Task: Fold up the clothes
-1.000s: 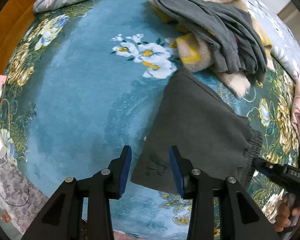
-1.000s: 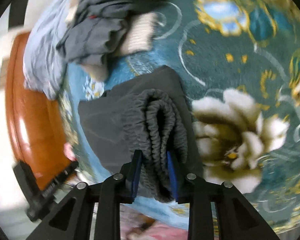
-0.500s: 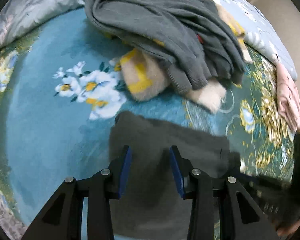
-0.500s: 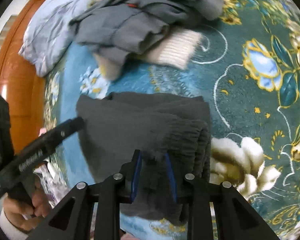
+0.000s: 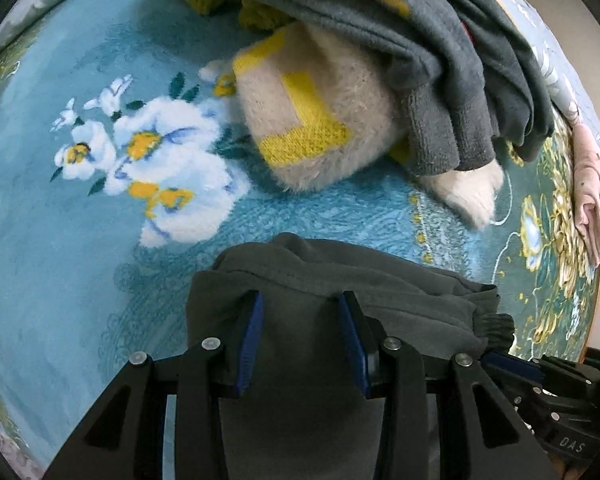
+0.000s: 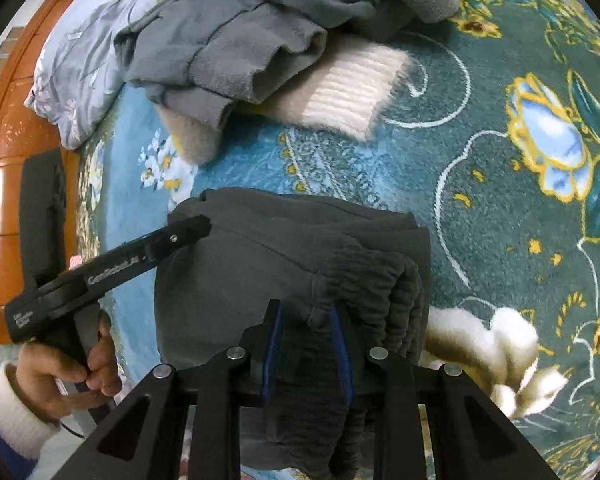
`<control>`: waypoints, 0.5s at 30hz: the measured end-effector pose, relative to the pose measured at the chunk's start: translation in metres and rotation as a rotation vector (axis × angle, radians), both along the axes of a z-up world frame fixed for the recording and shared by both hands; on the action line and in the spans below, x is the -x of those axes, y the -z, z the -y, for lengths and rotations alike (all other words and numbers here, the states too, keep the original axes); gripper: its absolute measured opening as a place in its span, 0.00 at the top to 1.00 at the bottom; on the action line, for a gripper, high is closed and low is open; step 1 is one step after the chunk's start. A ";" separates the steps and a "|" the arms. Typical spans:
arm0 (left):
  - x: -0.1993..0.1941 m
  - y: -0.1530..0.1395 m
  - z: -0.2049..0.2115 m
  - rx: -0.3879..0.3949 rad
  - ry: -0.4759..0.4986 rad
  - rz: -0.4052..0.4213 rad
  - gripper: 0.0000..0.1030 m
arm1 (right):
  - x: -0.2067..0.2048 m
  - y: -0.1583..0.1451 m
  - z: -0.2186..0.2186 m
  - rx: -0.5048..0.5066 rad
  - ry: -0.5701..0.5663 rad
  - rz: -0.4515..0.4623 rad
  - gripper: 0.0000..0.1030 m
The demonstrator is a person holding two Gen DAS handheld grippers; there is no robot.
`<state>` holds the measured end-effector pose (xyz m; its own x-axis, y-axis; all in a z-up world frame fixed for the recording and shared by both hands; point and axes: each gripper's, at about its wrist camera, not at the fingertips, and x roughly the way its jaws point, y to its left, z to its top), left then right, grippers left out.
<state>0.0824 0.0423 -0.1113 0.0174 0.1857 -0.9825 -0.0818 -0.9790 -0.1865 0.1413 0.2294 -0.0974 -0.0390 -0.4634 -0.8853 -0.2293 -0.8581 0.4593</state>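
A dark grey folded garment (image 5: pixel 340 280) with an elastic waistband lies on the blue floral blanket (image 5: pixel 80 240). My left gripper (image 5: pixel 300 308) sits over its near-left part with the jaws apart and cloth between them. My right gripper (image 6: pixel 306 320) is shut on the gathered waistband (image 6: pixel 380 280) at the garment's right end. The left gripper also shows in the right wrist view (image 6: pixel 188 232), resting on the garment (image 6: pixel 240 272), with the hand holding it below.
A pile of clothes lies just beyond: a grey sweatshirt (image 5: pixel 440 60) over a beige and yellow fuzzy sweater (image 5: pixel 320 128). A pink cloth (image 5: pixel 592 200) lies at the right edge. A wooden headboard (image 6: pixel 8 140) and light blue bedding (image 6: pixel 80 60) are at the left.
The left gripper has moved forward onto the dark garment and toward the clothes pile. The right gripper keeps its hold on the waistband; the garment now lies more bunched.
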 end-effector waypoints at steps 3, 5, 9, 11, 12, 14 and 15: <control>0.001 -0.006 -0.001 0.005 -0.012 0.012 0.61 | -0.001 0.001 0.000 0.009 0.008 0.011 0.73; -0.001 -0.017 -0.001 0.003 -0.027 0.006 0.61 | -0.001 0.000 0.000 0.020 0.020 0.025 0.73; -0.026 -0.053 0.000 -0.053 -0.042 -0.061 0.61 | -0.015 -0.026 -0.002 0.013 0.025 -0.010 0.74; -0.050 -0.070 -0.004 -0.075 -0.024 -0.091 0.61 | -0.028 -0.042 0.000 0.002 0.004 -0.042 0.74; -0.061 -0.073 -0.006 -0.077 -0.012 -0.099 0.61 | -0.035 -0.048 0.001 0.004 -0.008 -0.055 0.73; -0.085 -0.077 -0.008 -0.077 0.010 -0.105 0.61 | -0.051 -0.057 0.006 0.006 -0.032 -0.069 0.73; -0.094 -0.075 -0.006 -0.073 0.015 -0.094 0.61 | -0.059 -0.058 0.010 0.005 -0.043 -0.068 0.73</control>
<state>0.1760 0.0478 -0.0366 -0.0703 0.2575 -0.9637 -0.1167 -0.9616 -0.2484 0.2007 0.2193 -0.0390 -0.0792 -0.4706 -0.8788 -0.1602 -0.8641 0.4771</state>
